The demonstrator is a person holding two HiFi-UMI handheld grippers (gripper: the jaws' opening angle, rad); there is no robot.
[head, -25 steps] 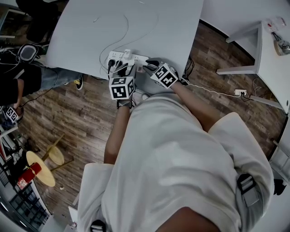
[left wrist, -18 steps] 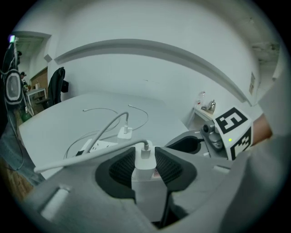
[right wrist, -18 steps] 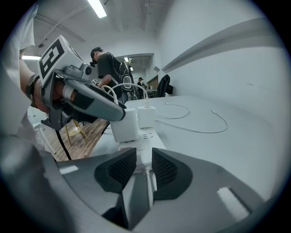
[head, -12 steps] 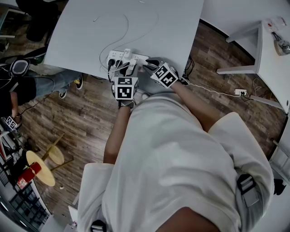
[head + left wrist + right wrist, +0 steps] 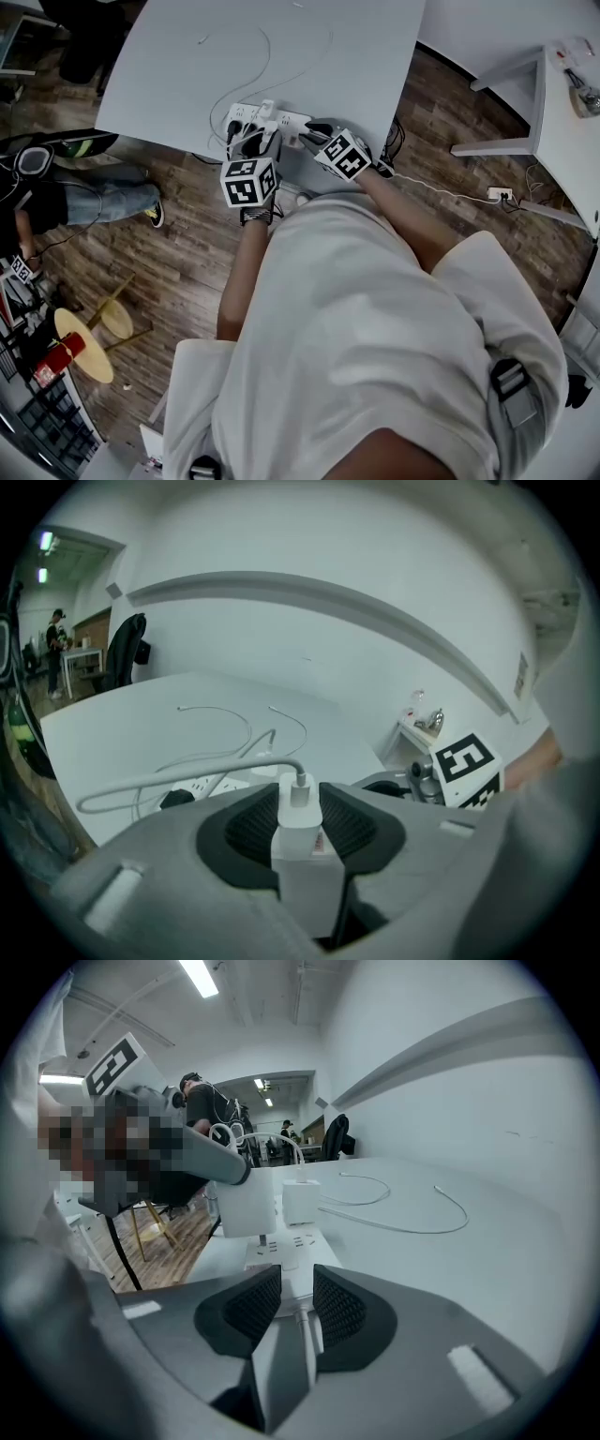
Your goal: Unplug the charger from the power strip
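At the near edge of the grey table (image 5: 309,56), both tools are working on the white power strip (image 5: 281,119).

Change over the last sec is small. The L tool (image 5: 300,808) marker cube goes a touch sideways, then back, w/ a slight change of tilt. The R tool (image 5: 288,1281) doesn't budge, and the strip keeps its place on the table. Grip hasn't altered either.

I read that as rocking or working the plug loose, not a clean pull. Task looks mid-extraction at best, not clearly done.

L tool: pads pinch the white charger (image 5: 302,855) on its two flat sides, firmly. Its cable (image 5: 187,782) comes out the top end and curves off to the left over the table.

R tool: pads are closed on the near end of the strip, where its cord (image 5: 305,1330) exits, bracing it down.

Where the charger is: in the L tool's pads, directly over the strip. In the R gripper view its bottom edge sits right at the strip's top face. Can't tell if there's a gap or if the prongs are out, since the prongs aren't visible.

A 2nd white charger (image 5: 301,1202) is just behind it, seated in the strip.

Orientation: the charger's long axis is approx upright, tilted a bit. The cable end points up and away from the strip, the plug end down at the sockets. A straight pull along that axis, i.e. up off the strip, seems what's needed.
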